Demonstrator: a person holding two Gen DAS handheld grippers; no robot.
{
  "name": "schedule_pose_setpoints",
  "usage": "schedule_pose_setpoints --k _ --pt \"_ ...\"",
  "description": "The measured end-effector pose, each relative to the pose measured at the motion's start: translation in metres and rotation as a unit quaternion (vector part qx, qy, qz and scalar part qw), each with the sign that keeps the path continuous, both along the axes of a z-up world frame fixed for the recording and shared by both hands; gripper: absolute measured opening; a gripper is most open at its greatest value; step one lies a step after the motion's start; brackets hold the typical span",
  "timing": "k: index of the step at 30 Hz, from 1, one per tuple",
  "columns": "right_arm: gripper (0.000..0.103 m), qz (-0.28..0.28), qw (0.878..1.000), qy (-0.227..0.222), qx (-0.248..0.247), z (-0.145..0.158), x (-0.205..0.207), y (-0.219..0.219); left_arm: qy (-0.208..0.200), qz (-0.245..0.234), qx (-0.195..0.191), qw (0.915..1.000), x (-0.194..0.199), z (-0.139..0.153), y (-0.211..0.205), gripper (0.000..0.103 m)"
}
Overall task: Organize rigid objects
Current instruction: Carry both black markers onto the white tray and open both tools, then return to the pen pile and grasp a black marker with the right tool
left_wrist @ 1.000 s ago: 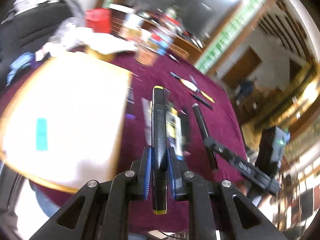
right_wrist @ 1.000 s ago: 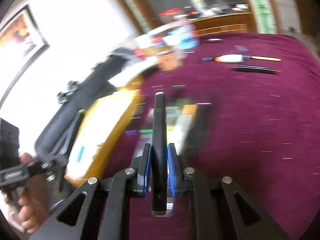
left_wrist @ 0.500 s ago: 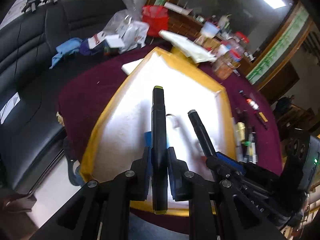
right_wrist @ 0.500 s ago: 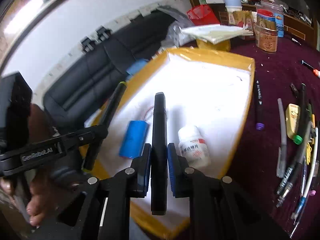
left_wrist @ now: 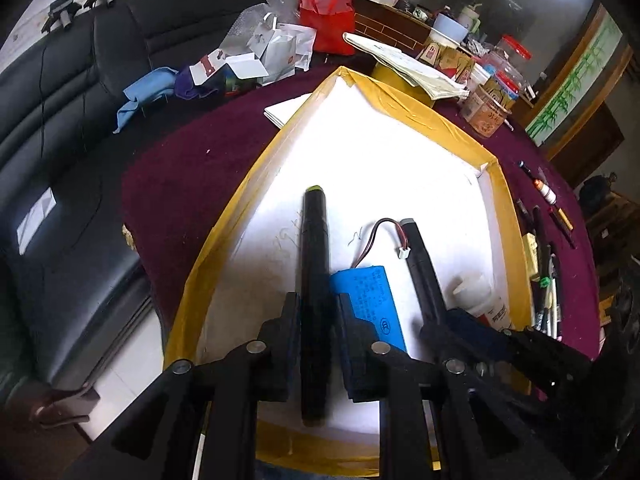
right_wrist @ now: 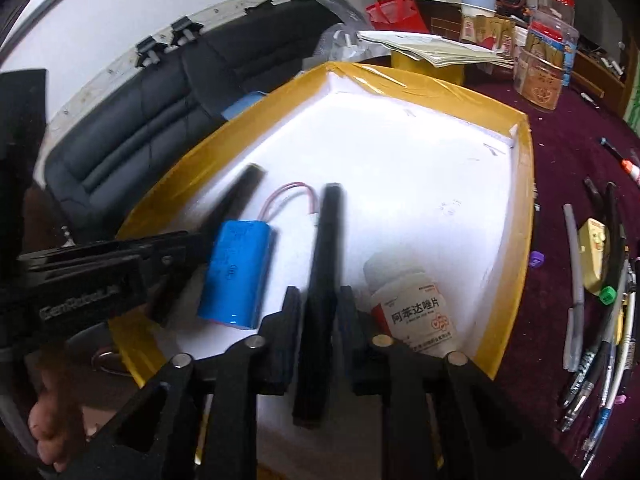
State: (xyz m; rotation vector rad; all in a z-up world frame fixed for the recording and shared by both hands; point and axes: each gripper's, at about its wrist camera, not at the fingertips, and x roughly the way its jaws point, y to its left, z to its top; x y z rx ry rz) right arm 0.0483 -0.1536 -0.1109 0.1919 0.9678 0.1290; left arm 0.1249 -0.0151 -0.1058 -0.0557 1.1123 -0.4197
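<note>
My left gripper (left_wrist: 314,332) and right gripper (right_wrist: 320,332) have just been opening, each with a black pen (left_wrist: 315,280) loose between the pads. The pens may roll against the battery (right_wrist: 238,272) or bottle (right_wrist: 412,308) in the tray (right_wrist: 516,280).

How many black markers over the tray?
2: left marker in the left claw, right marker in the right claw, blue battery between; both claws' jaws have just been opening.

Each camera sits just behind its own claw, tilted steeply down and close over the white tray (left_wrist: 400,152) (right_wrist: 420,148) on the desk. Both views share the tray, the blue battery (left_wrist: 372,308) (right_wrist: 236,272) and the sofa (left_wrist: 60,120) (right_wrist: 160,112) beyond.
</note>
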Motion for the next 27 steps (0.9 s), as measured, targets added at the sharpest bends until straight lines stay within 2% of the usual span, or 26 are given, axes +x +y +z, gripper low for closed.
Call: schedule_pose_setpoints --k 1,2,3,5,9,12,15,17,21,27 --pt "0.031 0.008 1.000 -0.007 0.007 0.003 -0.003 0.000 0.001 0.000 -0.008 1.0000 -0.001 0.002 0.001 0.025" --pt "0.041 0.013 1.000 -0.020 0.012 0.008 -0.009 0.000 -0.003 0.003 -0.016 0.9999 -0.004 0.005 0.003 0.040" --pt "0.046 0.014 0.999 -0.035 0.015 0.013 -0.014 -0.001 -0.014 0.008 -0.020 0.9997 -0.008 0.009 0.004 0.060" --pt "0.046 0.023 0.998 -0.060 0.026 0.023 -0.027 -0.004 -0.048 0.029 -0.024 0.9982 -0.021 0.021 0.010 0.071" --pt "0.048 0.038 0.992 -0.097 0.066 0.042 -0.054 -0.018 -0.064 0.041 -0.052 0.9957 -0.049 0.037 0.016 0.071" --pt "0.058 0.044 0.988 -0.116 0.092 0.054 -0.075 -0.039 -0.091 0.044 -0.052 0.9935 -0.075 0.051 0.007 0.071" --pt "0.066 0.044 0.986 -0.120 0.108 0.059 -0.088 -0.061 -0.104 0.030 -0.058 0.9924 -0.092 0.063 -0.008 0.072" --pt "0.066 0.040 0.986 -0.114 0.116 0.060 -0.095 -0.084 -0.111 0.014 -0.061 0.9919 -0.104 0.069 -0.022 0.073" --pt "0.066 0.024 0.988 -0.110 0.104 0.065 -0.106 -0.126 -0.120 -0.023 -0.053 0.9911 -0.125 0.074 -0.055 0.073" --pt "0.068 -0.006 0.993 -0.105 0.044 0.073 -0.110 -0.199 -0.114 -0.057 -0.058 0.9901 -0.142 0.071 -0.097 0.073"
